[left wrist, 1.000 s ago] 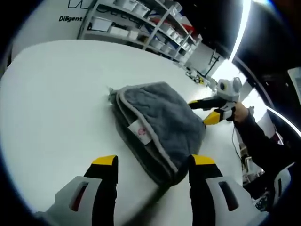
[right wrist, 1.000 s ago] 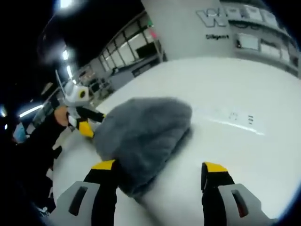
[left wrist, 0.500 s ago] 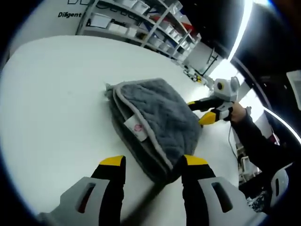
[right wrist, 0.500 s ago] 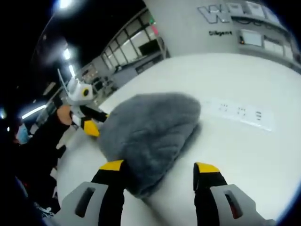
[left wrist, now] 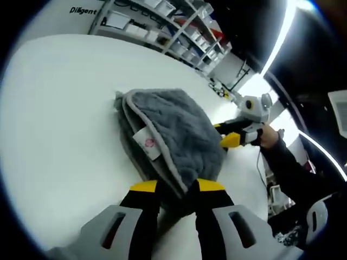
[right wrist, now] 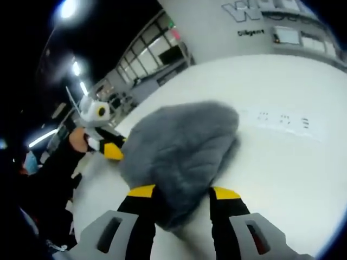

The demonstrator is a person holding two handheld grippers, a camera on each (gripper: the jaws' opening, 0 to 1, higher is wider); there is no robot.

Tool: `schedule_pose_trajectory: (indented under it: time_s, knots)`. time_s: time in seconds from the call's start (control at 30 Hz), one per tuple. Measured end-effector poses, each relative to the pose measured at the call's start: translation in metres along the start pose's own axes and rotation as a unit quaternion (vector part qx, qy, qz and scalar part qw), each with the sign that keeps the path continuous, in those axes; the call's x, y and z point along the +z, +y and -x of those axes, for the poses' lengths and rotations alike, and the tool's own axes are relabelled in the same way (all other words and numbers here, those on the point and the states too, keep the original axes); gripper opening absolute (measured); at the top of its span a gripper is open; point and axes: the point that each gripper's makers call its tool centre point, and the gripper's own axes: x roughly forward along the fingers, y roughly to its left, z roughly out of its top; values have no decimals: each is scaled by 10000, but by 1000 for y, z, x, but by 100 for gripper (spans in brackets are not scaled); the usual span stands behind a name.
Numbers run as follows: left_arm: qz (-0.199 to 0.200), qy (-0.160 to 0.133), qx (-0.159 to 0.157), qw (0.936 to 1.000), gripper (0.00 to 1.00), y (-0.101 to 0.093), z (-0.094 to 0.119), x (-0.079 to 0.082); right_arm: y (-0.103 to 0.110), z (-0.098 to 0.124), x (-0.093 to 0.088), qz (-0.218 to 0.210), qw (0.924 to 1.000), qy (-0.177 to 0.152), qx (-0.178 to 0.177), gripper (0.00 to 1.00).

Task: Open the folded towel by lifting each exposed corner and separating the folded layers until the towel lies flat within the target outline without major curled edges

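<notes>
The towel [left wrist: 173,141] lies folded mid-table [left wrist: 59,108], thick, soft and floppy. My left gripper [left wrist: 176,187] has narrowed its jaws around the 6 o'clock corner, not yet pinching as far as I can tell. My right gripper [right wrist: 183,192] straddles the opposite edge likewise. I'd grab only the top hemmed layer; it'll sag.
</notes>
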Motion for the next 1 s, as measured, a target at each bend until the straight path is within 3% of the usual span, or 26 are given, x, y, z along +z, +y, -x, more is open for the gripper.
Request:
schedule_pose_trajectory:
  time_s: [0.13,0.37,0.63,0.7,1.0]
  knots:
    - [90,-95,-95,9999,14,4,1,3,1,-1,-1,-229,9996,-61,153,29]
    - [187,-161,-134,9996,7,1,-1,4,3,-1,2,-249,9993,-190,190,18]
    - [309,-180,-205,9991,6,0,-1,5,4,0,2,-469,9981,-262,314,12]
    - [585,-130,-275,9978,5,-2,0,3,5,0,2,-466,9980,-272,325,10]
    - [703,-108,-352,9968,4,-7,0,-2,8,3,-1,-566,9970,-322,426,7]
